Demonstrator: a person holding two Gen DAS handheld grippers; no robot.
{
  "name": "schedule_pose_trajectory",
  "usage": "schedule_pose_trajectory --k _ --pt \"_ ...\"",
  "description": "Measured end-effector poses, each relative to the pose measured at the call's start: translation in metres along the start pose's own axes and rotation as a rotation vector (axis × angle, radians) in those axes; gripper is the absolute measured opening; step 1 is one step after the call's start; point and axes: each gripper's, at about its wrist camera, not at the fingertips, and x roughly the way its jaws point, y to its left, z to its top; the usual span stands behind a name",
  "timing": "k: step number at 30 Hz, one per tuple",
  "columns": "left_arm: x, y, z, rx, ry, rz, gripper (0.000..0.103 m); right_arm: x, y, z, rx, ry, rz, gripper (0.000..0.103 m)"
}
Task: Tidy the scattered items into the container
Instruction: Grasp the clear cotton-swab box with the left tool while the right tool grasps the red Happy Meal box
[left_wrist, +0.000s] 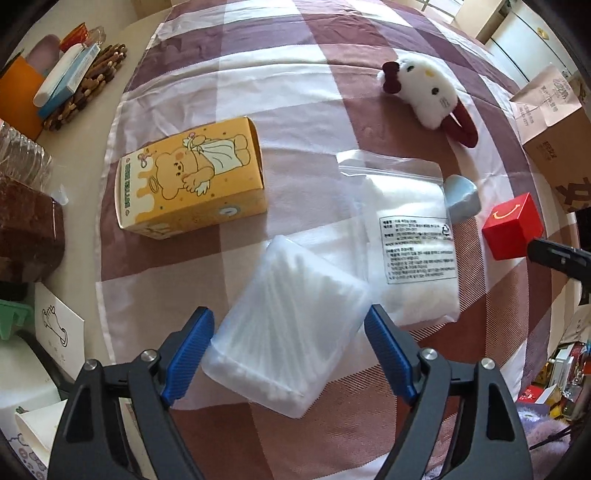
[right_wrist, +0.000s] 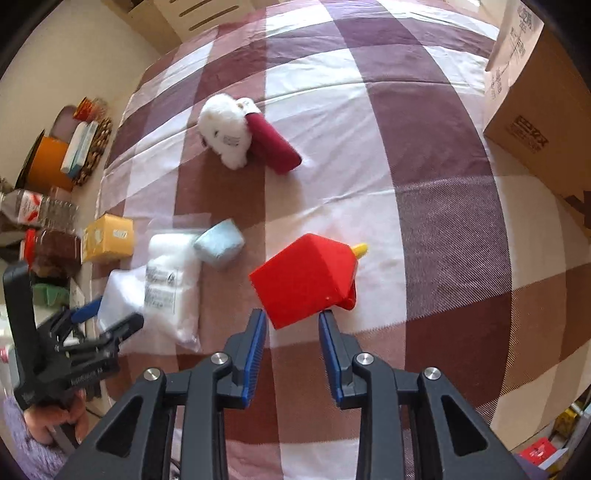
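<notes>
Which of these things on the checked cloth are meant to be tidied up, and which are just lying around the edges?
To tidy: cotton swab box, zip bag, yellow bear box, red box, blue pouch, plush cat.

Lying about: cardboard box, water bottle, orange holder.

Both cameras ride on hand-held tongs, looking steeply down at a checked bed from close above. They share the red box (left_wrist: 513, 227), blue pouch (left_wrist: 461, 197) and white plush (left_wrist: 424, 92).
</notes>
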Motion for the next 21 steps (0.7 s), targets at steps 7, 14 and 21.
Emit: schedule_pose_trajectory --k 7,14,21 --pt "0.004 -0.003 0.001 -0.019 -0.011 0.004 0.085 0.007 -0.008 0.023 0.112 -0.035 0.068 0.035" --pt "-0.005 0.0 0.002 -0.057 -0.032 -0.017 0.085 -0.001 -0.007 0.052 0.206 -0.073 0.075 0.036" --pt "-0.004 0.004 0.009 -0.088 -0.034 -0.034 0.085 0.014 -0.006 0.067 0.328 -0.057 0.078 0.041"
